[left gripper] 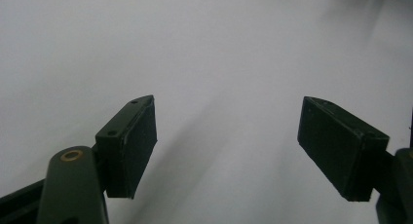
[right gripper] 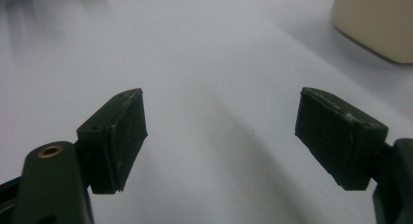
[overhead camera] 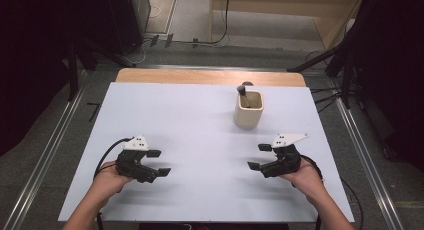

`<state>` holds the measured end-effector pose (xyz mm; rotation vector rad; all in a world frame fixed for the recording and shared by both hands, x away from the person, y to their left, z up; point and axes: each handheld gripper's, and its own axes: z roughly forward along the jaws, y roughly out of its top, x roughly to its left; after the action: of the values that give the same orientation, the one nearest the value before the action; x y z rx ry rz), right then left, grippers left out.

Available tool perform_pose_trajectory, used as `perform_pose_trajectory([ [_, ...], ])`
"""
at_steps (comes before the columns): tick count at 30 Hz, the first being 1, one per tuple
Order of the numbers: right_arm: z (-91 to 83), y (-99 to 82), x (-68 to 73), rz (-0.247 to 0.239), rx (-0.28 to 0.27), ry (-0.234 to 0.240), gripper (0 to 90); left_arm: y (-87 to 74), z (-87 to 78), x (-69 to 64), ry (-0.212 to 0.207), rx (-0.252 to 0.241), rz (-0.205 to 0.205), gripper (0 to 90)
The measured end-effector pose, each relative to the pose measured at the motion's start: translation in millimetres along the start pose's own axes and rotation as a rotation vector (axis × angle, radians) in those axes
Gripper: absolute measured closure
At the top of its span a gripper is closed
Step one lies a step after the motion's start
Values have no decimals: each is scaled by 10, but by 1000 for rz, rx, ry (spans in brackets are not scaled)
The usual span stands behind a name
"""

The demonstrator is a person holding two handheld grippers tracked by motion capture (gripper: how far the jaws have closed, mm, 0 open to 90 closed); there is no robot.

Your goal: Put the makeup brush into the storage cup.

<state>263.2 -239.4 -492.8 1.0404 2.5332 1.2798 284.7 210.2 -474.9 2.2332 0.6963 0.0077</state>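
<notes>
Right hand-held gripper (overhead camera: pixel 260 156) released, empty, nearer | left hand-held gripper (overhead camera: pixel 157 162) released, lower left | cream cup (overhead camera: pixel 248 110) upper centre-right, above right one | dark tool (overhead camera: pixel 242 93) upright inside | worktop (overhead camera: pixel 190 120) bare between.

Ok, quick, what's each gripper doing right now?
Left gripper: open, holding nothing, over the white table.
Right gripper: open, holding nothing, short of the beige cup.

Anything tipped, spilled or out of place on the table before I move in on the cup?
Nothing stands out. The cream cup stands upright on the white table, with a dark-handled tool leaning inside it. No spill shows. The left gripper and right gripper are both open and hold nothing.
</notes>
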Motion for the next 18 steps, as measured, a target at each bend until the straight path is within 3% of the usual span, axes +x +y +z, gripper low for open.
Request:
perform_pose_trajectory([
  [18,5,-23,-31,-4,31,-13,204,-2,7,7,1,14,-2,230],
])
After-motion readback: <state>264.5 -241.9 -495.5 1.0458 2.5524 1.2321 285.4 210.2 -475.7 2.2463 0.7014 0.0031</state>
